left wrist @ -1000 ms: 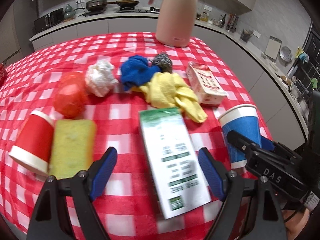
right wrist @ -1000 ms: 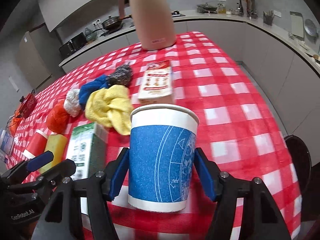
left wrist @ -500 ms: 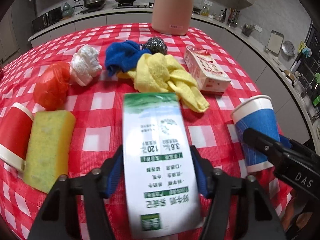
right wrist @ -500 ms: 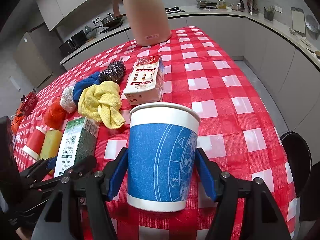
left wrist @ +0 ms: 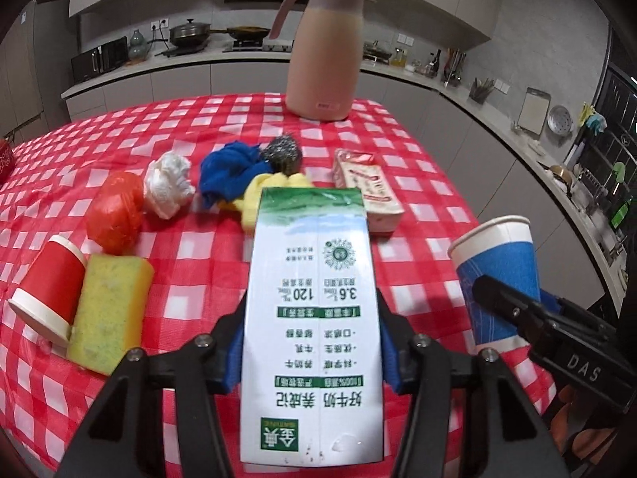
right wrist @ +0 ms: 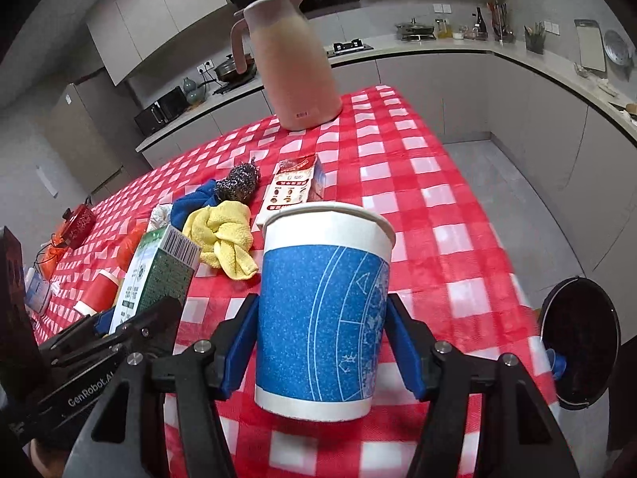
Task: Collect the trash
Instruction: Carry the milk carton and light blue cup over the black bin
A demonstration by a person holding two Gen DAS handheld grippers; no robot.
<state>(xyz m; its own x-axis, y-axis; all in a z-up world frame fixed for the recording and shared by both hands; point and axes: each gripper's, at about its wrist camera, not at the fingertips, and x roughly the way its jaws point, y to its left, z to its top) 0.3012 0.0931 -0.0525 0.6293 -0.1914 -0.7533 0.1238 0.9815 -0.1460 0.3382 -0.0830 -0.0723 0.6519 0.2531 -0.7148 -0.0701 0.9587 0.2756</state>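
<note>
Home kitchen: stove [left wrist: 249, 43], counters [right wrist: 438, 49], cabinets [left wrist: 171, 79].

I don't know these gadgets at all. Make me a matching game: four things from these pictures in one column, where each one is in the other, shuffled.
1. milk carton
2. blue paper cup
3. pink thermos jug
4. black trash bin

A. on the floor beside the table
B. in the right gripper
C. upright at the table's far end
D. in the left gripper

Pairs: 1-D, 2-B, 3-C, 4-A
</note>
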